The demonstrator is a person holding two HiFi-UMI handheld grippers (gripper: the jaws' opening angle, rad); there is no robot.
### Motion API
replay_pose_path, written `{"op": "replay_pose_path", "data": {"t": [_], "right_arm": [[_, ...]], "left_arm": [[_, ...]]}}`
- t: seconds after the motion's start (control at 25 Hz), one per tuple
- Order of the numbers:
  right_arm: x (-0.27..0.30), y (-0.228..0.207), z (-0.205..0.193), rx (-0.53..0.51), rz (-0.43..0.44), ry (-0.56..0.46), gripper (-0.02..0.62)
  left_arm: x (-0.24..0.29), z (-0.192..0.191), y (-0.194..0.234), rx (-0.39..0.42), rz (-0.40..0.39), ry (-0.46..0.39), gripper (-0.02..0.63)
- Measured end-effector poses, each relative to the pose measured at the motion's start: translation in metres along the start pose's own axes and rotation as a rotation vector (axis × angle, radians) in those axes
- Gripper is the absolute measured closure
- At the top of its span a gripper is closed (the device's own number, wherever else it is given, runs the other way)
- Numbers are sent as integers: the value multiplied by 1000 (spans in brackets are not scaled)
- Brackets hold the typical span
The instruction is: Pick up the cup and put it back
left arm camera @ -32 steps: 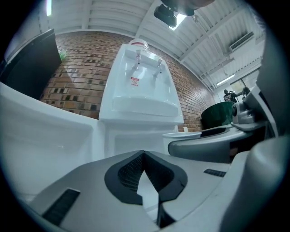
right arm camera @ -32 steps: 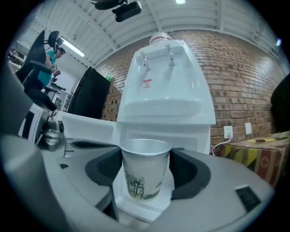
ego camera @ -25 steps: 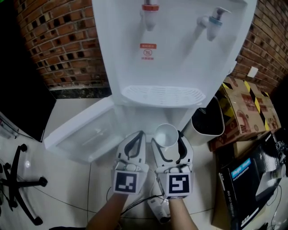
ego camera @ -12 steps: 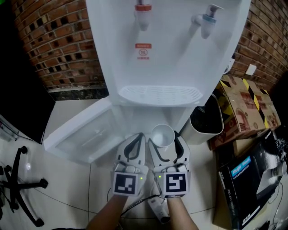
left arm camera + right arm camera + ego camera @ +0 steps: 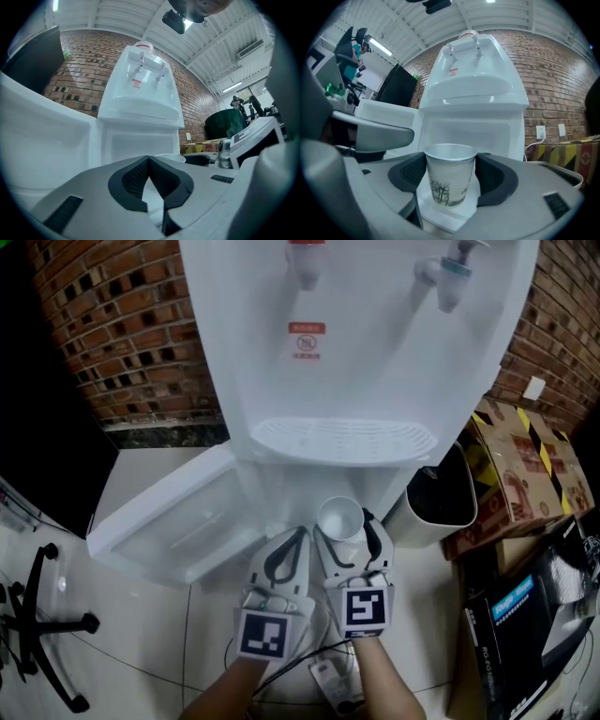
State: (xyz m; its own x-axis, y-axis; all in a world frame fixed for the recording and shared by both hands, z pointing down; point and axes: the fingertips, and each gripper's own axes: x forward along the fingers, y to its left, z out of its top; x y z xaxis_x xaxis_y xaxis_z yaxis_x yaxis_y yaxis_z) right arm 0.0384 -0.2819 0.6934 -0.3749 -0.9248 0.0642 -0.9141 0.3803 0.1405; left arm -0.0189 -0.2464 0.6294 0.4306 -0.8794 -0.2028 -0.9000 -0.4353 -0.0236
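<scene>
- Brick wall [image 5: 122,343] and pale tiled floor [image 5: 141,474] frame the spot. Free floor lies on the left, behind the open door, but little of it is within reach of the grippers.
- White water dispenser [image 5: 375,362] stands straight ahead. Its drip tray [image 5: 342,439] juts out above the cup, so raising the cup carelessly would likely knock the rim against that ledge.
- Open cabinet door [image 5: 169,521] swings out to the left. A wide sideways sweep of the left gripper could strike its edge.
- Black bin [image 5: 441,507] sits just beside the dispenser on the right, with cardboard boxes [image 5: 530,465] past it, so I judge the right side tight.
- Right gripper [image 5: 349,538] pinches the cup, one pad on each side of its wall. Too hard a squeeze may crumple thin paper, and too loose a one lets it slip.
- Left gripper [image 5: 292,538] has its tongs pressed together on nothing, close alongside the right one. The two could bump.
- Cup [image 5: 339,517] is upright, low before the dispenser's lower compartment. Tilting it at release would probably topple it.
</scene>
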Motion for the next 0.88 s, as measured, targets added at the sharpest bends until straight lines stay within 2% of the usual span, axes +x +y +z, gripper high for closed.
{"op": "replay_pose_path", "data": {"t": [0.32, 0.88], "right_arm": [[60, -3, -43, 44, 4, -67, 259], [124, -23, -113, 83, -3, 34, 259]], "left_arm": [[1, -18, 7, -39, 26, 21, 606], [-6, -39, 14, -37, 32, 67, 606]]}}
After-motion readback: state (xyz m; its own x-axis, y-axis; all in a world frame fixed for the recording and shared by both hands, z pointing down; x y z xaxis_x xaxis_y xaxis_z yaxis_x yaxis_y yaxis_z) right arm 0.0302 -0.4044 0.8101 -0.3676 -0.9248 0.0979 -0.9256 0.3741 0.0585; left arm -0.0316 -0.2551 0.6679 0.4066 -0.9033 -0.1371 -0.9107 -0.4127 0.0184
